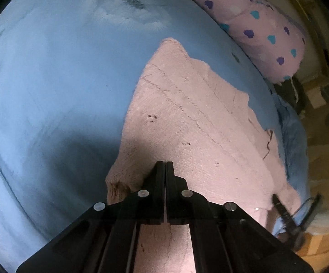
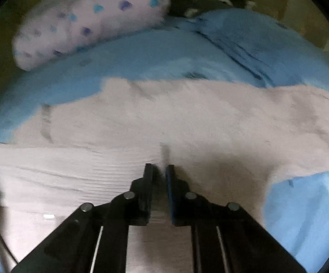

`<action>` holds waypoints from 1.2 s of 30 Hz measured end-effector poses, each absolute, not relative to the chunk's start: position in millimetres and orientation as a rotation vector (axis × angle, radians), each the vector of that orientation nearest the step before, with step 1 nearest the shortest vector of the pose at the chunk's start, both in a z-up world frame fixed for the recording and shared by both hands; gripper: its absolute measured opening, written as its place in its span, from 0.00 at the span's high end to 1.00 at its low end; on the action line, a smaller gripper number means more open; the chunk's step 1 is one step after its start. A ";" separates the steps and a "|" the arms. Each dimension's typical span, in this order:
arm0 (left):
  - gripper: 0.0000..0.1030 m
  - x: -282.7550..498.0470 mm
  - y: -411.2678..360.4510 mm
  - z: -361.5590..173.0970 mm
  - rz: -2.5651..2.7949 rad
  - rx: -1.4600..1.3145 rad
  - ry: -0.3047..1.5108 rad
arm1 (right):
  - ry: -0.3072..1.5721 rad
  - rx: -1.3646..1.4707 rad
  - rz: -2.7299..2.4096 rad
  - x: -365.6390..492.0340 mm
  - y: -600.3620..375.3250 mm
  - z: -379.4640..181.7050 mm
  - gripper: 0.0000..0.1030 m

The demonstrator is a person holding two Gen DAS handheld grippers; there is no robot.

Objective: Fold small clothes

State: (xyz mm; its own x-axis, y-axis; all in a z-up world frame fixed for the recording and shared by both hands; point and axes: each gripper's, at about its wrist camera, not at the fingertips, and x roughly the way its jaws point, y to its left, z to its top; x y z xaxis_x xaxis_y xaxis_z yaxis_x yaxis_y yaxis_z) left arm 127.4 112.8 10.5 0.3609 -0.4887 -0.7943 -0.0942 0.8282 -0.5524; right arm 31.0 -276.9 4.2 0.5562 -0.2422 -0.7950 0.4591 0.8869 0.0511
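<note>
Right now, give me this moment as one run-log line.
left gripper: shut on pink garment | right gripper: open, over the garment | garment: spread on blue sheet | heart-print pillow: at bed edge

My right wrist view is motion-blurred; the pink knitted fleece garment [image 2: 187,118] runs past its right edge.

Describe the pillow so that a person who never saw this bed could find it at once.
Start from the blue sheet that covers the bed. The pillow lies along the sheet's far edge, beyond the pink garment. It alone is patterned: pale pink with small blue and purple hearts.
</note>
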 end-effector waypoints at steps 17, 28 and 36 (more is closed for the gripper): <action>1.00 100.2 37.4 58.9 -0.458 -0.415 1.135 | 0.818 0.312 -0.328 12.7 -247.5 45.0 0.38; 1.00 84.7 -29.2 58.3 -0.599 -0.370 1.162 | 0.813 0.338 -0.398 -19.2 -304.0 45.9 0.38; 1.00 76.2 -78.5 53.4 -0.668 -0.304 1.125 | 0.799 0.312 -0.504 -68.0 -371.6 44.9 0.38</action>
